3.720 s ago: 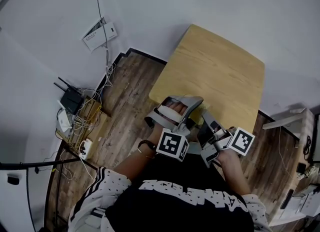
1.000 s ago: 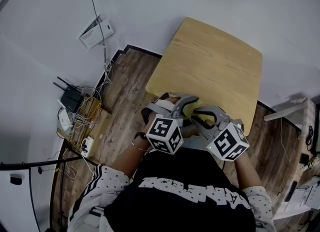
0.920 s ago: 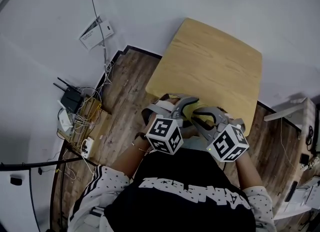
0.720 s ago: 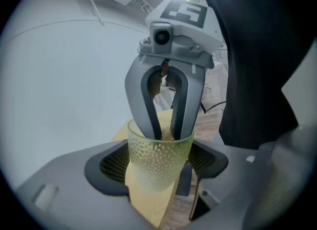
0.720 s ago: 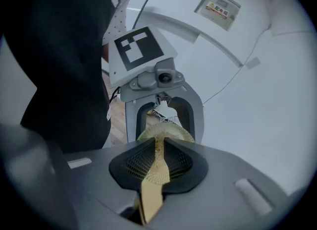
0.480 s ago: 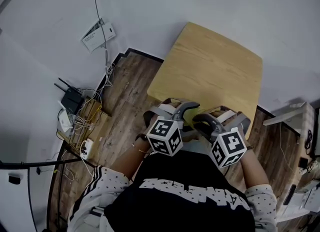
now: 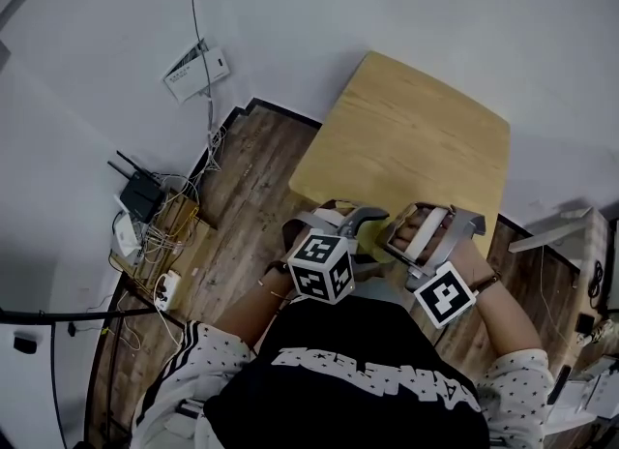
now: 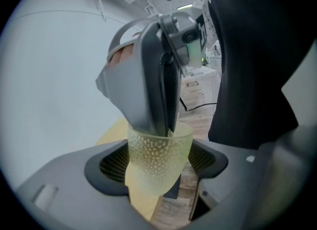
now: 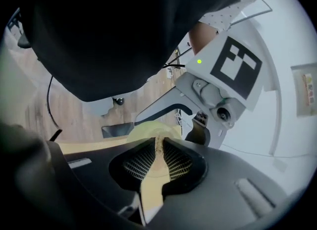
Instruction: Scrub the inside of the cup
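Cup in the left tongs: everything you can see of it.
The cup is translucent yellow-green and plastic-looking, its wall covered in small dimples and tapering toward the base. The left tongs clamp its sides, mouth up. The right tongs, closed on a thin tan scrap, dip into its mouth.

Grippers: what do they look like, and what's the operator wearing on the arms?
The left gripper and right gripper both have curved grey plastic shells and dark fingers with mesh-textured pads. Each carries a white cube printed with black square markers. The sleeves are white with small dark dots; the shirt is black with white print.
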Motion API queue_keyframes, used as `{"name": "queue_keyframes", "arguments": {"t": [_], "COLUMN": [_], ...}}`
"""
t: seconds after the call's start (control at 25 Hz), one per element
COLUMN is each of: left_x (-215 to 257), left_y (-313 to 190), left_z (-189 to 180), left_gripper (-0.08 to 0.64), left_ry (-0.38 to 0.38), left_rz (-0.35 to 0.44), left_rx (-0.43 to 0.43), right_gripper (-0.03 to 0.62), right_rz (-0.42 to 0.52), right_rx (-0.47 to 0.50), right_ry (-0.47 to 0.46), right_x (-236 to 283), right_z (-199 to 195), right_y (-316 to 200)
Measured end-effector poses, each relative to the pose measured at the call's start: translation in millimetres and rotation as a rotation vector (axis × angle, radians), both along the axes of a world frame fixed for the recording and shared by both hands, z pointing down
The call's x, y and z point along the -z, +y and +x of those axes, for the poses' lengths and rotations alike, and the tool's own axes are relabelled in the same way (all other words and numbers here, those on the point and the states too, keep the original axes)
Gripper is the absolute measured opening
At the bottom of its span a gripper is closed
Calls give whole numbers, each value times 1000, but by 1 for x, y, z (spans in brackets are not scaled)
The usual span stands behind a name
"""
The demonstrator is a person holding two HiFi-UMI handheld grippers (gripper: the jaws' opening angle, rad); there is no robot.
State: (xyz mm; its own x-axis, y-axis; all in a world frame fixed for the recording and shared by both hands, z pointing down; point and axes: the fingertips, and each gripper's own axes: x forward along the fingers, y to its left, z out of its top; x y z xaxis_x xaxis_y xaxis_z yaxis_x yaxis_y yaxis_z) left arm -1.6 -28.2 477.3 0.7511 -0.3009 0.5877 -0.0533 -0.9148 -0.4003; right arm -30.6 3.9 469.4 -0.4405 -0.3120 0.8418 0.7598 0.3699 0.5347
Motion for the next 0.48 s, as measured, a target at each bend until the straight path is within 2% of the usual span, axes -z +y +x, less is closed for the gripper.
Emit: {"name": "queue_keyframes", "arguments": {"t": [0.2, 0.32, 0.48], "left_x": [5, 6, 8], "left_y": [-4, -7, -8], "left_z": [-1, -3, -3], "left_gripper": [368, 368, 368], "left_ry": [35, 24, 27], "left_rz": [-15, 4, 26], "left_rx": [22, 32, 52], "right_gripper": [64, 63, 61], "right_rz": [80, 10, -22], "right_rx": [32, -28, -86], "right_ry": [-14, -2, -33], "right_x": [8, 1, 3], "right_z": [0, 5, 4], "right_y": [-15, -12, -16]}}
